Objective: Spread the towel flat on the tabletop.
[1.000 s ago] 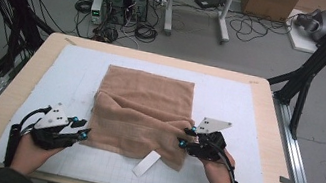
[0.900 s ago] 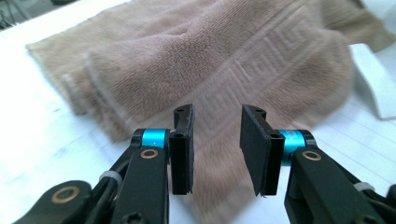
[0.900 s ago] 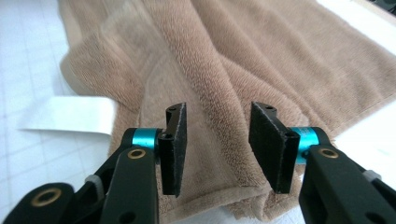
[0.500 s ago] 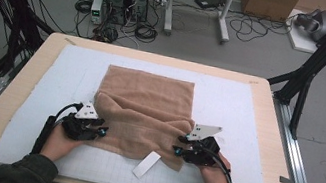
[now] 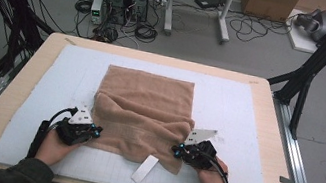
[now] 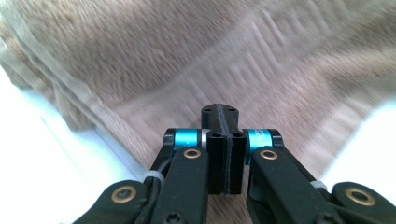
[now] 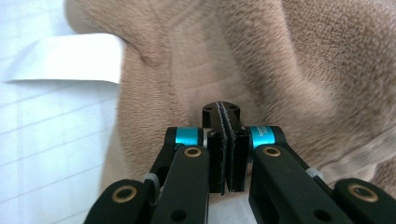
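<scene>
A tan towel point(image 5: 145, 108) lies rumpled on the white gridded mat point(image 5: 248, 116), its near half bunched up. My left gripper point(image 5: 95, 131) sits at the towel's near left corner. Its jaws have just been closing and now press together on the towel's hem point(image 6: 187, 56), as the left gripper point(image 6: 220, 109) shows in its own view. My right gripper point(image 5: 176, 149) is at the near right corner. Its jaws have also just been closing; the right gripper point(image 7: 221, 108) is pinched shut on the towel's edge point(image 7: 303, 70).
A white tag point(image 5: 144, 168) sticks out from the towel's near edge between the two hands; the tag point(image 7: 70, 58) lies left of the right jaws. The wooden table point(image 5: 26, 77) rims the mat. Black frame posts point(image 5: 305, 81) stand at the far corners.
The left hand slid right and down to the towel's near left corner. Both pairs of jaws went from open to shut on the towel's near edge.
</scene>
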### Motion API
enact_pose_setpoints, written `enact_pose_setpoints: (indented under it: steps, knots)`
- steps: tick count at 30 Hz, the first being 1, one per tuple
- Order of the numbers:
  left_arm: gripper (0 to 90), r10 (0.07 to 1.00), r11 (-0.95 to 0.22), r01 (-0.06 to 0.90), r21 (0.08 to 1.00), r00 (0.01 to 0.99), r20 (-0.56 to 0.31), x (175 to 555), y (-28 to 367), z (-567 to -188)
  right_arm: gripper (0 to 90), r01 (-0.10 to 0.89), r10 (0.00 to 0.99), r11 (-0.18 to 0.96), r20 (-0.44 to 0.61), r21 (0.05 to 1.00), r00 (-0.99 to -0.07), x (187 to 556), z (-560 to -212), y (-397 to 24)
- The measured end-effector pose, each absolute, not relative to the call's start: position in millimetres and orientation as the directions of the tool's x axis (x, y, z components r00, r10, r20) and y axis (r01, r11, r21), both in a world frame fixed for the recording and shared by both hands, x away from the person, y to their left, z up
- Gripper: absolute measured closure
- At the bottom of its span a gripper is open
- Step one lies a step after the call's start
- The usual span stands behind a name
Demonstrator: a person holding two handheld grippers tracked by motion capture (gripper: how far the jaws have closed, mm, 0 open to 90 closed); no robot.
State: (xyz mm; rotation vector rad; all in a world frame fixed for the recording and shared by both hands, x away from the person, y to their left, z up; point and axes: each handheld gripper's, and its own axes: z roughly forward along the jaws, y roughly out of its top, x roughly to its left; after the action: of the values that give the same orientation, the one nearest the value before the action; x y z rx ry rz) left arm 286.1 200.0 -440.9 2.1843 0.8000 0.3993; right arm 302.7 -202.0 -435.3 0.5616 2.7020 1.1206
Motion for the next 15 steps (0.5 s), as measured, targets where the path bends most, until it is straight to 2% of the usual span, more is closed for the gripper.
enact_pose_setpoints:
  steps: [2, 3, 4, 6, 10, 12, 13, 15]
  knots:
    - [86.6, 0.667, -0.494, 0.422, 0.76, 0.745, 0.019, 284.6, 206.0, -441.8, 77.3, 0.289, 0.385, 0.611, 0.042, 0.737, -0.922, 300.2, -433.3, -204.6]
    - [74.8, 0.674, -0.481, 0.438, 0.759, 0.739, 0.001, 286.2, 208.1, -442.7, 73.0, 0.294, 0.379, 0.604, 0.057, 0.741, -0.924, 298.7, -432.8, -204.3]
    - [66.9, 0.676, -0.471, 0.454, 0.756, 0.736, -0.02, 288.2, 210.0, -443.5, 70.5, 0.292, 0.378, 0.611, 0.052, 0.736, -0.924, 298.0, -432.9, -203.3]
    - [65.1, 0.668, -0.469, 0.453, 0.758, 0.744, -0.032, 290.4, 211.1, -444.2, 69.3, 0.291, 0.373, 0.637, 0.045, 0.714, -0.927, 296.8, -435.5, -199.7]
    - [68.2, 0.661, -0.482, 0.435, 0.761, 0.75, -0.011, 289.0, 208.9, -445.2, 72.3, 0.298, 0.372, 0.645, 0.051, 0.704, -0.927, 299.5, -442.1, -195.8]
    - [76.4, 0.65, -0.479, 0.43, 0.765, 0.759, -0.02, 288.5, 208.6, -446.2, 76.9, 0.299, 0.374, 0.642, 0.052, 0.706, -0.926, 299.5, -442.5, -195.6]
    - [79.4, 0.645, -0.485, 0.422, 0.765, 0.764, -0.013, 288.5, 208.5, -446.3, 82.1, 0.301, 0.372, 0.64, 0.057, 0.707, -0.926, 298.9, -442.7, -195.1]
    - [85.2, 0.644, -0.485, 0.419, 0.767, 0.765, -0.011, 287.5, 206.9, -446.5, 84.6, 0.289, 0.36, 0.651, 0.049, 0.702, -0.931, 298.2, -442.1, -193.4]
